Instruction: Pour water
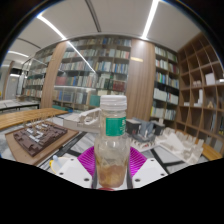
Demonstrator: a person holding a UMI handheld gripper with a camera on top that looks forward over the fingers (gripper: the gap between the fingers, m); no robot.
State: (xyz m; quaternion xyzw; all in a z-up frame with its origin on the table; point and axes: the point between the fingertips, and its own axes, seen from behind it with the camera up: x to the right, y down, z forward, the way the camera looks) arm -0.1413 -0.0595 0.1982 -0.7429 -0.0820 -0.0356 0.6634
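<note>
A clear plastic bottle (113, 140) with a white cap and a green-and-white label stands upright between my fingers. A little brownish liquid sits in its bottom. My gripper (112, 166) is shut on the bottle, with the magenta pads (90, 158) pressing on its lower body from both sides. The bottle is held up above the table (30, 150), and its base is hidden low between the fingers.
A wooden table with a dark patterned board (38, 138) lies to the left. White objects (180, 145) lie on the surface to the right. Tall bookshelves (95, 70) fill the back, and wooden shelving (205, 95) stands at the right.
</note>
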